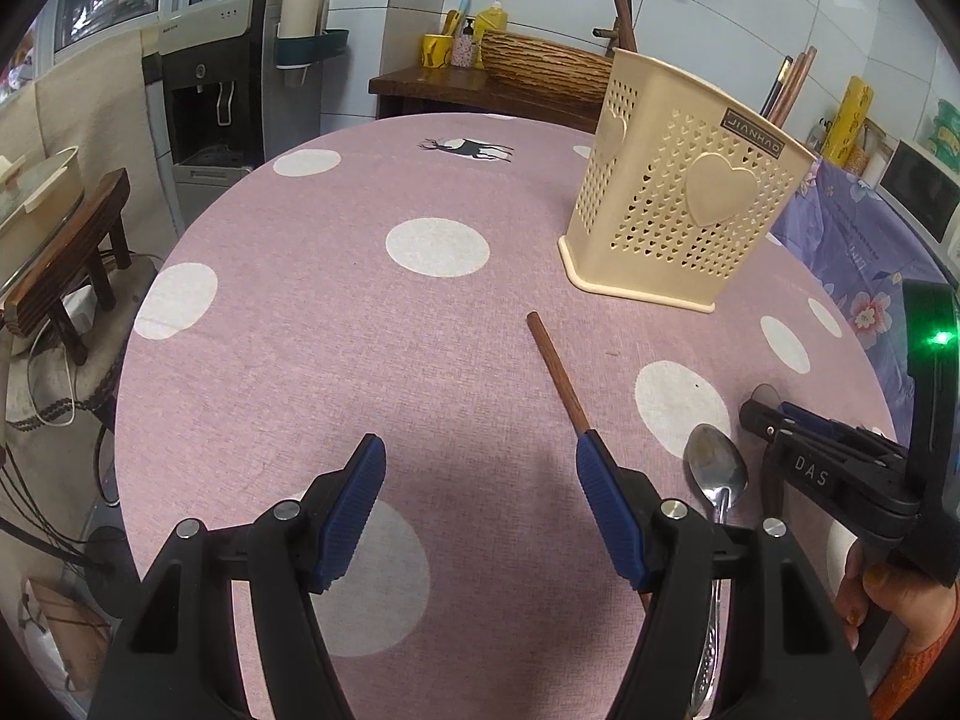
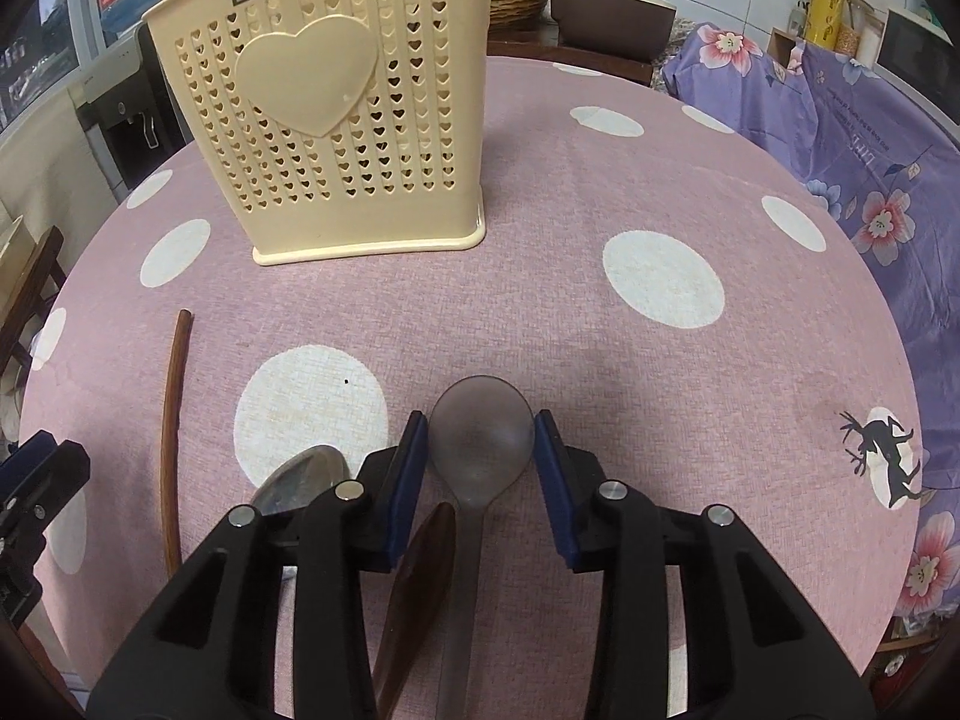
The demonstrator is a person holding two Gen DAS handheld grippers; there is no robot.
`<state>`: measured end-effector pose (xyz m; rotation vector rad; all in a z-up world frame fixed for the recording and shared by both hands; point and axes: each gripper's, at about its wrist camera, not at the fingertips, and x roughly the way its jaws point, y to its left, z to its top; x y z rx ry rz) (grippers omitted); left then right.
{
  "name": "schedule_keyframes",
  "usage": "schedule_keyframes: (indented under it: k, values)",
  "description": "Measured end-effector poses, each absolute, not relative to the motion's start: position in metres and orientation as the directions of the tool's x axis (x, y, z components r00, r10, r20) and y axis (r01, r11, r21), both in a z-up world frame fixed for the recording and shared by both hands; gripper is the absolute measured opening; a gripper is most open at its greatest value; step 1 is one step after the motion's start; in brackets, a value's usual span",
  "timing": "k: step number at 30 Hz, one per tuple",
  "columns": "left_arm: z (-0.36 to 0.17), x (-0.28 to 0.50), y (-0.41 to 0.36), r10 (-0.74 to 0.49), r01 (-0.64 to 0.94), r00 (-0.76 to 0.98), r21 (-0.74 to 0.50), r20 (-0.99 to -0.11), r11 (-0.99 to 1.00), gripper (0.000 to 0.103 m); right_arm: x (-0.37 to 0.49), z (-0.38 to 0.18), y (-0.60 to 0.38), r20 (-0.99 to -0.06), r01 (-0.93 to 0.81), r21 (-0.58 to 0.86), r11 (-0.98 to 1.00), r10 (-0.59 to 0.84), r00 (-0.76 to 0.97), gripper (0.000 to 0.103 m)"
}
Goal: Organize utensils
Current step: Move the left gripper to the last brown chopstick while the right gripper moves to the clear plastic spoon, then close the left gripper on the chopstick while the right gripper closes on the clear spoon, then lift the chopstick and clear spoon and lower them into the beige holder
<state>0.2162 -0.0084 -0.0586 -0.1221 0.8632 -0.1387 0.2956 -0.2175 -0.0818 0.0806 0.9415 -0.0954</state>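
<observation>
While the left gripper (image 1: 480, 468) hangs wide and empty over the table (image 1: 300, 330) | right gripper (image 2: 480, 438) narrowed, pads touching both sides of the translucent spoon (image 2: 483, 438) bowl lying flat | metal spoon (image 1: 717, 468), wooden spoon (image 2: 420, 570), chopstick (image 1: 555, 372) lie alongside | cream utensil holder (image 2: 324, 120) upright beyond, chopsticks inside.

Water dispenser (image 1: 216, 90) and woven basket (image 1: 540, 63) behind.

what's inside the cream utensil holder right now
Brown stick ends, probably chopsticks, poke above the cream utensil holder at its far side. Its perforated walls hide their lower parts and anything else inside.
</observation>
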Motion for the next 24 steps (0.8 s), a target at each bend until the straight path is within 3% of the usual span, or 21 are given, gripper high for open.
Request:
schedule_keyframes:
  k: [5,15,24]
  values:
    - [-0.062,0.226,-0.018,-0.21,0.095,0.615,-0.192,-0.76,0.977,0.063,0.296,-0.079,-0.233,-0.797,0.145,0.092,0.985,-0.015,0.604,0.037]
    - [-0.074,0.258,-0.051,-0.21,0.119,0.562,-0.174,-0.8,0.978,0.03,0.277,-0.053,-0.262,-0.728,0.208,0.13,0.969,-0.048,0.684,0.037]
    - [-0.075,0.273,-0.068,-0.121,0.104,0.573,-0.074,-0.81,0.992,0.011,0.262,-0.039,-0.264,-0.686,0.192,0.155,0.969,-0.034,0.727,0.037]
